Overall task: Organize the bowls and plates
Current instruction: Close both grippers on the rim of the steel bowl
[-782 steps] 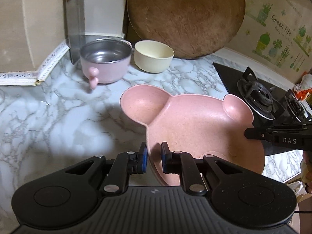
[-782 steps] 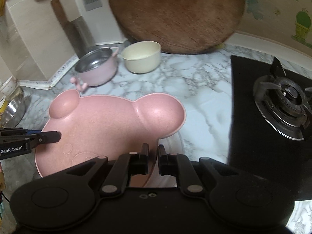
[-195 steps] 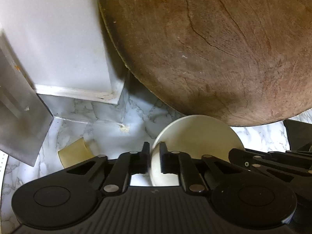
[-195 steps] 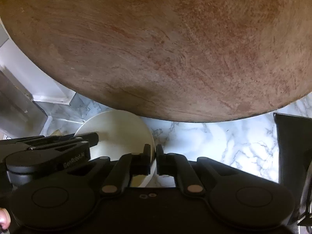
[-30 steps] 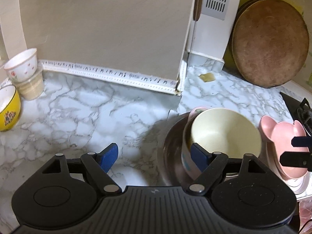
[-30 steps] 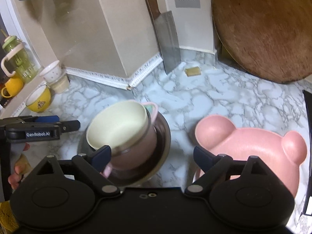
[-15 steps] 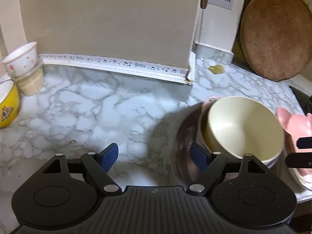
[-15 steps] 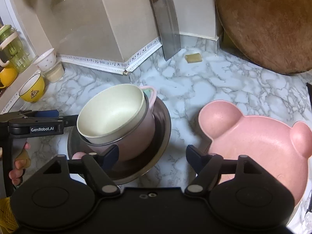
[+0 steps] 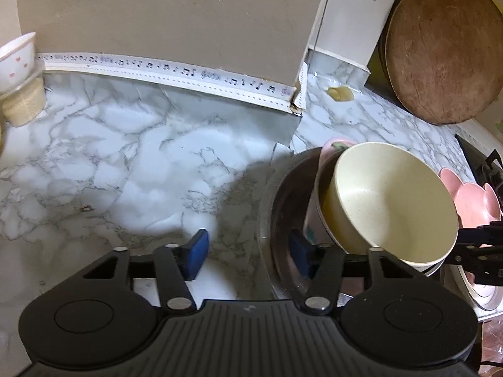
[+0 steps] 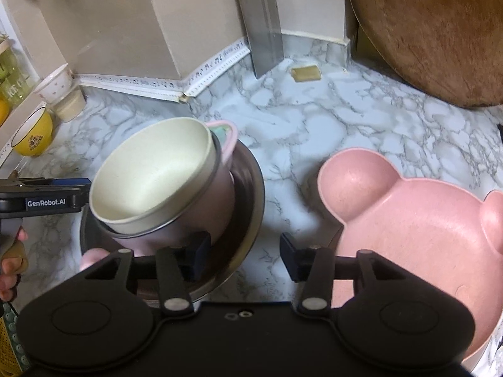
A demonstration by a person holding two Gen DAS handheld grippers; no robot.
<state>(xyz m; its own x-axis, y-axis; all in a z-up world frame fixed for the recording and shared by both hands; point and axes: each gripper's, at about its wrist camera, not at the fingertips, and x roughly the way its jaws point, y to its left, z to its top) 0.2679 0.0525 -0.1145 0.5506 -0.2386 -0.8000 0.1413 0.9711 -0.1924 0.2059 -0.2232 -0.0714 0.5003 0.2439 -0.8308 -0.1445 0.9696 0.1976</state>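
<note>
Here both the left tool (image 9: 246, 251) and the right tool (image 10: 239, 256) stand spread, holding nothing. The matte cream bowl (image 10: 151, 185) sits tilted inside the pink steel-lined pot (image 10: 188, 213), nested in a shiny steel basin (image 10: 251, 207) on the marble tabletop (image 10: 298, 125). Level that bowl before moving on; the speckled bear-shaped plate (image 10: 418, 216) lies just beside.

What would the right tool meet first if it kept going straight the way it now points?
Probably bare marble counter: the open right tool aims into the gap between the steel basin and the pink bear plate. Its left finger overlaps the basin's rim, so that may touch first; depth is unclear.
</note>
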